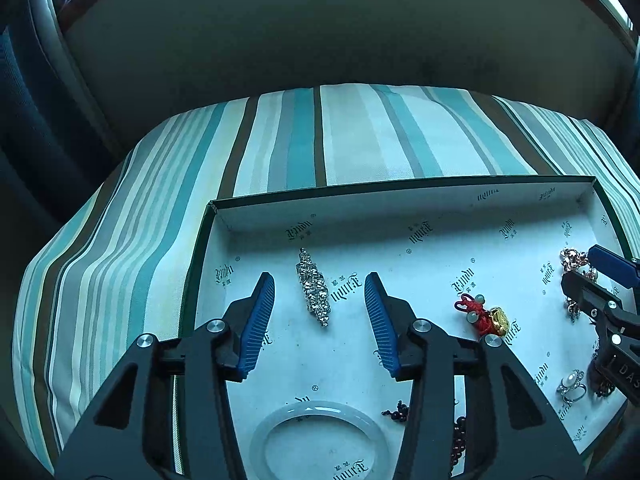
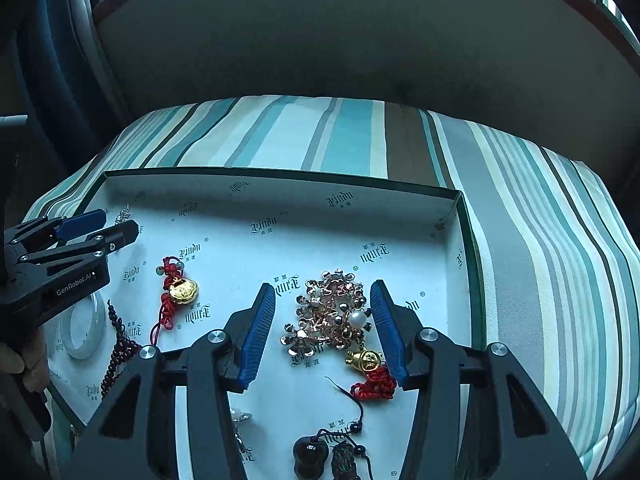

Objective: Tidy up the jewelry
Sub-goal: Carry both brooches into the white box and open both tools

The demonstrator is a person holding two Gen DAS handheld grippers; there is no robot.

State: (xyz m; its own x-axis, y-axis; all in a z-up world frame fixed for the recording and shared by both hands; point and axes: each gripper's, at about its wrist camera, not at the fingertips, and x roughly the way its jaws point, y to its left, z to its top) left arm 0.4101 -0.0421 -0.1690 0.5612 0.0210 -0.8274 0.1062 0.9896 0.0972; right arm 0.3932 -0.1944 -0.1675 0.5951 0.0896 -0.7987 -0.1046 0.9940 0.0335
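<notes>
Reading "GenRobot.AI": left hand-held gripper [image 2: 116,227].

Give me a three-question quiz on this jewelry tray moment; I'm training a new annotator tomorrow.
1. True or false: the left gripper is clamped on the silver sparkly piece.
2. What lies between the right gripper pads? A) white bangle B) rose-gold cluster with a pearl C) dark bead string
3. Fill in: the tray rests on a ____ cloth.

Key:
1. False; its pads stand apart on either side, not pressing.
2. B, the rose-gold cluster; the white bangle and dark bead string lie elsewhere in the tray.
3. Striped; the striped cloth.
</notes>
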